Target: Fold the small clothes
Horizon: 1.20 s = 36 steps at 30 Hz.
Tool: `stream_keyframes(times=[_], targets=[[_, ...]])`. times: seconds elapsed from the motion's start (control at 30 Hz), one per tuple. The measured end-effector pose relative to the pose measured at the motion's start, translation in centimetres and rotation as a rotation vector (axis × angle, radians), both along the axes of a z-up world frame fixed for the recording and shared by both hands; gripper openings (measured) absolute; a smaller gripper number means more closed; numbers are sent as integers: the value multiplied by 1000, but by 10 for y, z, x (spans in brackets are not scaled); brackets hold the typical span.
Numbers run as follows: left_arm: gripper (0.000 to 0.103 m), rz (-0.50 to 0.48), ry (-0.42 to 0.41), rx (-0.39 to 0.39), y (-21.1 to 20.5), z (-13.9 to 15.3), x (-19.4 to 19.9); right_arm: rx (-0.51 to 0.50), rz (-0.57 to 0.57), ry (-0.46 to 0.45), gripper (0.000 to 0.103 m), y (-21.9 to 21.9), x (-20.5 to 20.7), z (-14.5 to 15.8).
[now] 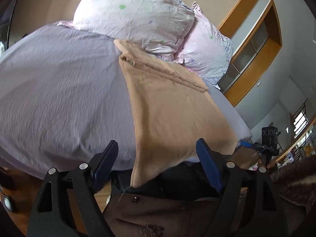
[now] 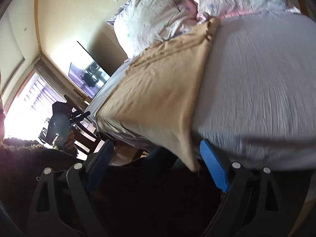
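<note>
A tan garment (image 1: 167,106) lies stretched flat over the lilac bed sheet (image 1: 59,98), its waistband end near the pillows. Its near edge hangs over the bed's front edge. My left gripper (image 1: 158,158) is open, its blue pads either side of one near corner of the garment, not closed on it. In the right wrist view the same garment (image 2: 158,90) shows, with its other near corner hanging just beside the right pad. My right gripper (image 2: 158,158) is open and holds nothing. The right gripper also shows far right in the left wrist view (image 1: 266,144).
Two floral pillows (image 1: 138,13) lie at the head of the bed (image 2: 256,90). A wooden cabinet (image 1: 256,55) stands by the wall. A dark wooden chair (image 2: 83,132) and a bright window (image 2: 29,102) are beyond the bed's far side. The person's brown coat (image 1: 167,213) is close below.
</note>
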<state>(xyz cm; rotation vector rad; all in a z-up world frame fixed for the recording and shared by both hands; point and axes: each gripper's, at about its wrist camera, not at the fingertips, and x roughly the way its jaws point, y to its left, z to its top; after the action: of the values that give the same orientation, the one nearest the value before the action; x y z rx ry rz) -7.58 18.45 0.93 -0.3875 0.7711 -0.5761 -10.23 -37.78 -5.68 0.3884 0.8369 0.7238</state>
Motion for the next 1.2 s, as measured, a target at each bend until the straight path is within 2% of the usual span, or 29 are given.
stream_keyframes(times=[0.13,0.33,0.37,0.4,0.43,0.47,0.5,0.53,0.57,0.63,0.73,0.83,0.93,1.03,1.13,1.2], targets=[[82,-22,69,-31,-2,-30,2,40,-46,96,89,-1,11,-36],[81,-63,136,-100,-23,-58,24,100,5,117,88,19,43,-56],[79,-68,140,-107,-27,-60,25,107,11,118,80,22,44,-58],[71,-71,147,-120,-29,-62,28,124,27,121,59,25,46,-60],[64,-73,161,-145,-30,-65,30,141,46,123,43,28,47,-61],[44,-76,177,-176,-30,-68,30,150,64,124,15,28,46,-62],[21,-79,195,-219,-28,-70,31,150,76,121,8,30,44,-61],[12,-84,207,-267,-24,-71,30,149,87,104,7,32,41,-57],[7,-90,206,-310,-22,-69,28,155,96,89,6,32,38,-51],[7,-103,187,-358,-19,-59,25,173,113,37,6,32,34,-31],[7,-114,120,-386,-18,-26,26,180,126,-78,6,33,38,13],[7,-103,49,-392,-18,14,57,180,121,-189,6,39,61,60],[7,-40,23,-398,-16,41,114,196,31,-258,6,41,114,101],[7,64,52,-396,-18,45,188,214,-117,-231,6,40,185,115],[7,137,154,-356,-28,24,259,224,-253,-98,6,34,256,95],[6,154,211,-332,-34,9,288,182,-295,-15,6,35,297,77]])
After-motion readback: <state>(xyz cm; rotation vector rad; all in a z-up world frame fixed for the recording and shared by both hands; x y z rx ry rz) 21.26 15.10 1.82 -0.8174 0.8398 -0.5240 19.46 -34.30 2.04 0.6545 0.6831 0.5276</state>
